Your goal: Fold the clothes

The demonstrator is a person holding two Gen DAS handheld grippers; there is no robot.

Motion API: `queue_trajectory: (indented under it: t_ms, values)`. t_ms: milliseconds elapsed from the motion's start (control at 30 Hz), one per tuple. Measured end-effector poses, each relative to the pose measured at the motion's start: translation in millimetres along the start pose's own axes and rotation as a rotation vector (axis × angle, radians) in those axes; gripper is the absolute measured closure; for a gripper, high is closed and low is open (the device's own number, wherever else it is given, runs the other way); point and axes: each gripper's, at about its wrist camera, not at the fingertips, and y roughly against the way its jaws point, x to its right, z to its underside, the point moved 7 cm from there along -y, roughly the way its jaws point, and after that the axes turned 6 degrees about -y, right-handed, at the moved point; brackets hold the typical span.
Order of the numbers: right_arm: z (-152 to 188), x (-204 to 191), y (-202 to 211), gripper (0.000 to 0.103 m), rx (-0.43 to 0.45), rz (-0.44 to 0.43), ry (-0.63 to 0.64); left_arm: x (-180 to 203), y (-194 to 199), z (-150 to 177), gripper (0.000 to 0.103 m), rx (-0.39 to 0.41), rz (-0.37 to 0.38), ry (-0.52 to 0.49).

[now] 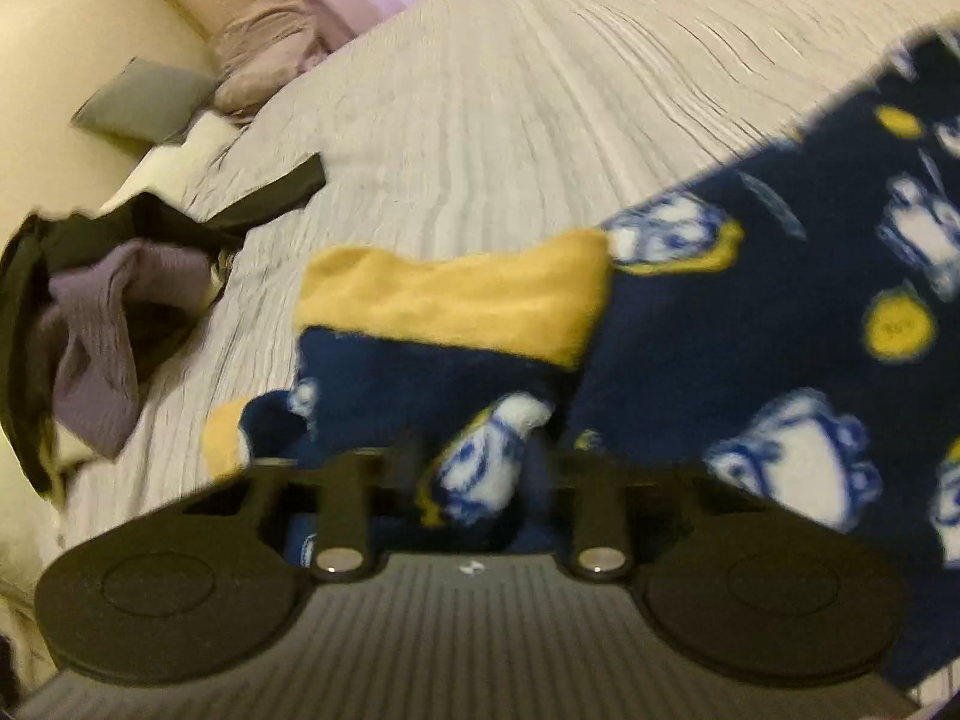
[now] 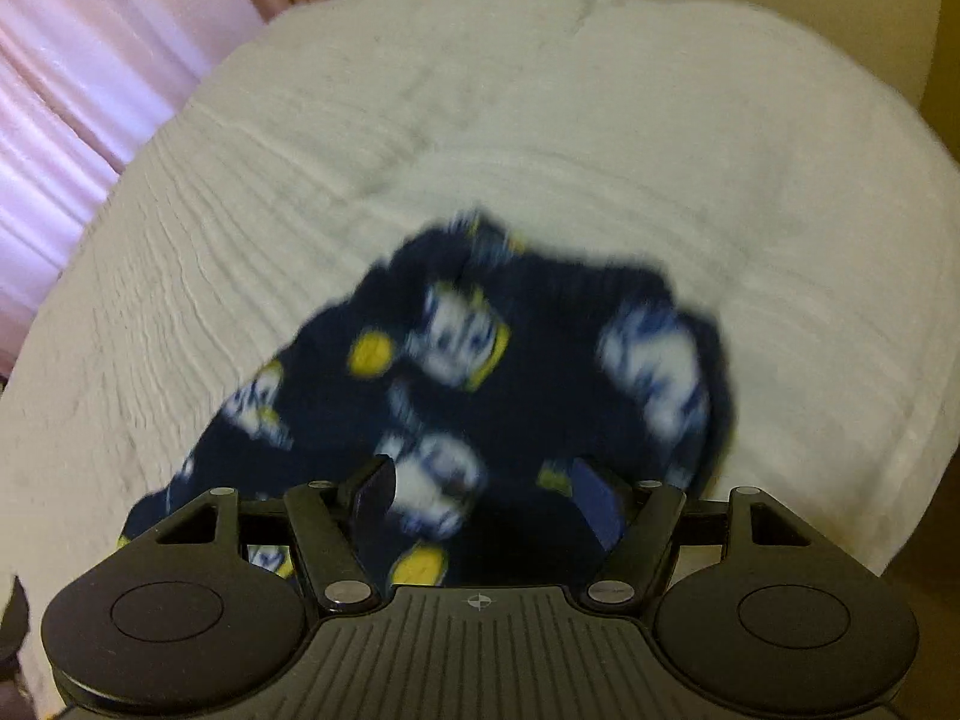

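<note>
On the bed (image 1: pixel 480 90), soft, light fleece pyjamas (image 1: pixel 750 330) bunch in both tongs: left tongs (image 1: pixel 474 468) clamped, right tongs (image 2: pixel 480 498) wider; best gripped at the yellow band (image 1: pixel 456 300).

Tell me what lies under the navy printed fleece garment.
The navy fleece garment lies on the white ribbed bedspread, which shows all around it. Whatever lies directly beneath the fleece is covered. The left tongs pinch its edge.

Left wrist view: fleece garment (image 1: pixel 750 312) lies on bed (image 1: pixel 480 90), filling centre and right of frame. Heap of clothes (image 1: pixel 102 312) at left edge. 2 pillows (image 1: pixel 198 78) upper left. Right wrist view: garment lower centre, curtain (image 2: pixel 90 60) upper left.
</note>
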Motion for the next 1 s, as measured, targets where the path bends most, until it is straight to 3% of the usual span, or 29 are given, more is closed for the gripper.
queue_trajectory:
  t_ms: [33,133,233,333,400,433,533,633,767,833,1000]
  values:
    - [4.5,-0.4,-2.5,0.034,-0.014,0.002,-0.008,-18.8,8.3,3.0,0.099,0.026,0.039,0.138]
    - [12.9,-5.2,-6.3,0.034,-0.023,0.022,0.003,-101.6,42.8,33.1,0.099,0.120,0.129,0.711]
    - [18.8,-12.3,-10.0,0.034,-0.031,0.028,0.013,-161.0,52.1,101.6,0.100,0.066,0.121,1.191]
    - [32.5,-26.5,-17.5,0.034,-0.051,0.022,0.036,-167.9,30.2,164.7,0.098,-0.098,0.182,1.487]
    - [41.2,-37.3,-21.8,0.034,-0.070,0.013,0.062,-165.8,18.4,183.6,0.098,-0.163,0.205,1.551]
    - [45.5,-42.7,-23.8,0.034,-0.079,0.009,0.075,-164.8,16.2,181.9,0.098,-0.174,0.201,1.504]
    - [55.7,-54.4,-25.8,0.034,-0.093,0.002,0.141,-166.5,20.2,153.7,0.092,-0.162,0.151,1.190]
    - [63.3,-60.0,-26.9,0.034,-0.109,-0.001,0.183,-157.9,32.4,131.4,0.081,-0.172,0.079,0.845]
    - [71.4,-61.4,-25.2,0.034,-0.140,-0.023,0.179,-131.7,55.6,116.7,0.079,-0.172,-0.030,0.384]
    - [74.5,-61.0,-23.5,0.034,-0.158,-0.033,0.172,-113.3,58.4,108.2,0.073,-0.133,-0.032,0.256]
    - [77.5,-52.4,-26.4,0.034,-0.196,-0.049,0.168,-65.7,65.7,86.3,0.070,-0.035,-0.038,-0.066]
